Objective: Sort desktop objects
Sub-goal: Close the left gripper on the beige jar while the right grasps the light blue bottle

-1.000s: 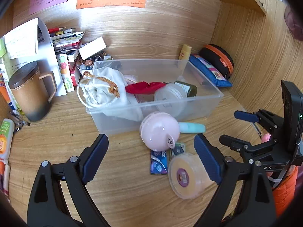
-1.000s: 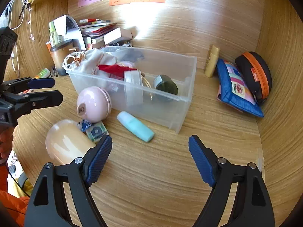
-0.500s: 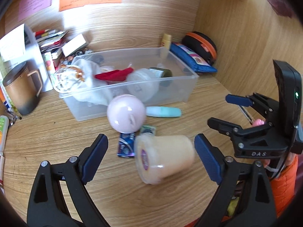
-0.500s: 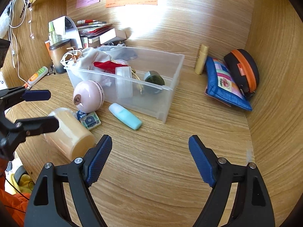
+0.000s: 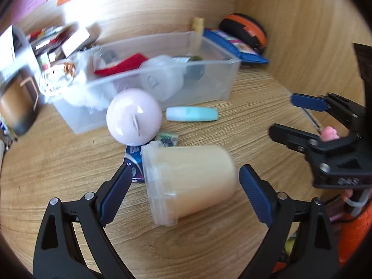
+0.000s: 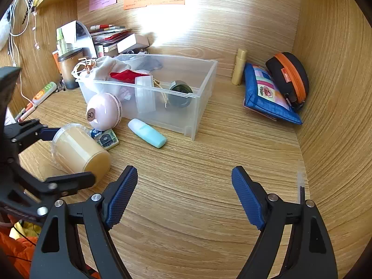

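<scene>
A translucent beige plastic jar (image 5: pixel 189 181), lying on its side on the wooden desk (image 6: pixel 197 209), is bracketed by the wide-open left gripper (image 5: pixel 183 186), with nothing yet clamped. At its 11 o'clock a pink round ball-shaped case (image 5: pixel 133 116) is seen, and at 12 o'clock a mint-green tube (image 5: pixel 191 114), both outside the clear plastic bin (image 6: pixel 202 107), which already holds several items. The right gripper (image 6: pixel 183 195) is held open and empty. Sorting is judged partly done.
</scene>
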### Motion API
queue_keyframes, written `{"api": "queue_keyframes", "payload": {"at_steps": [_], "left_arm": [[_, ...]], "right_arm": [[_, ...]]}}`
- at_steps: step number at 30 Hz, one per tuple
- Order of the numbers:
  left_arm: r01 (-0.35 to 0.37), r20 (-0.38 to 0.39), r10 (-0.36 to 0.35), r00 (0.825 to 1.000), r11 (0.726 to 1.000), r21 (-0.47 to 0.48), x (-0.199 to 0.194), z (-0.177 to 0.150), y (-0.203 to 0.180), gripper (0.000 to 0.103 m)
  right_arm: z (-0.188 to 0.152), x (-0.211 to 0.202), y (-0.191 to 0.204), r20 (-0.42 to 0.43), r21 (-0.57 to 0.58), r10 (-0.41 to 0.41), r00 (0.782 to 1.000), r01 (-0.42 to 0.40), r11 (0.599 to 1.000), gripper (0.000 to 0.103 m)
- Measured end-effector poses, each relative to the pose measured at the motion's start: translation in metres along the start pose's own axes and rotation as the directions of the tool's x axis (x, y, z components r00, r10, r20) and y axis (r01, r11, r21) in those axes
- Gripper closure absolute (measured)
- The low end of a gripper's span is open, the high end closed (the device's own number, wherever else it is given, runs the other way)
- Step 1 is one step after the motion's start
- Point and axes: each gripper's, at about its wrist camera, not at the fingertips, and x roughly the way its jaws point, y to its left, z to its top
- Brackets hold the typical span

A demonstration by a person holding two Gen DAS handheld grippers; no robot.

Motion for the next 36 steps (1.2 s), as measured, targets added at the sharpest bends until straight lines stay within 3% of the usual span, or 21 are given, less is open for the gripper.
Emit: {"api": "queue_keyframes", "payload": {"at_steps": [5,11,13,20,22,25,36], "left_arm": [[0.036,0.025,-0.035,0.999,0.999,-0.034,0.005,-0.002,0.011,0.009],[-0.006,0.055,0.008,0.998,1.000,-0.027,0.003,0.000,0.015,0.010],[-0.003,0.053,0.004,0.999,1.000,-0.027,0.003,0.001,0.018,0.017],[-0.005,0.052,0.007,0.999,0.999,-0.036,0.000,0.002,0.032,0.018],[0.015,0.059,-0.013,0.998,0.999,-0.036,-0.005,0.002,0.037,0.030],[-0.006,0.075,0.007,0.997,1.000,-0.019,-0.010,0.005,0.039,0.036],[0.007,0.089,-0.006,0.996,1.000,-0.012,-0.010,0.003,0.059,0.035]], "right_arm": [[0.001,0.007,0.005,-0.018,-0.015,-0.002,1.000,0.002,1.000,0.022],[0.003,0.017,0.011,-0.038,-0.042,0.005,0.999,-0.006,0.999,0.022],[0.006,0.021,0.014,-0.043,-0.044,0.009,0.999,-0.011,0.999,0.022],[0.019,0.037,0.022,-0.048,-0.049,0.033,0.998,-0.035,0.998,0.022],[0.023,0.041,0.026,-0.029,-0.060,0.021,0.999,-0.023,0.998,0.022],[0.029,0.048,0.031,-0.028,-0.075,0.021,0.999,-0.023,0.997,0.022],[0.051,0.080,0.044,-0.074,-0.102,0.072,0.995,-0.079,0.992,0.027]]}}
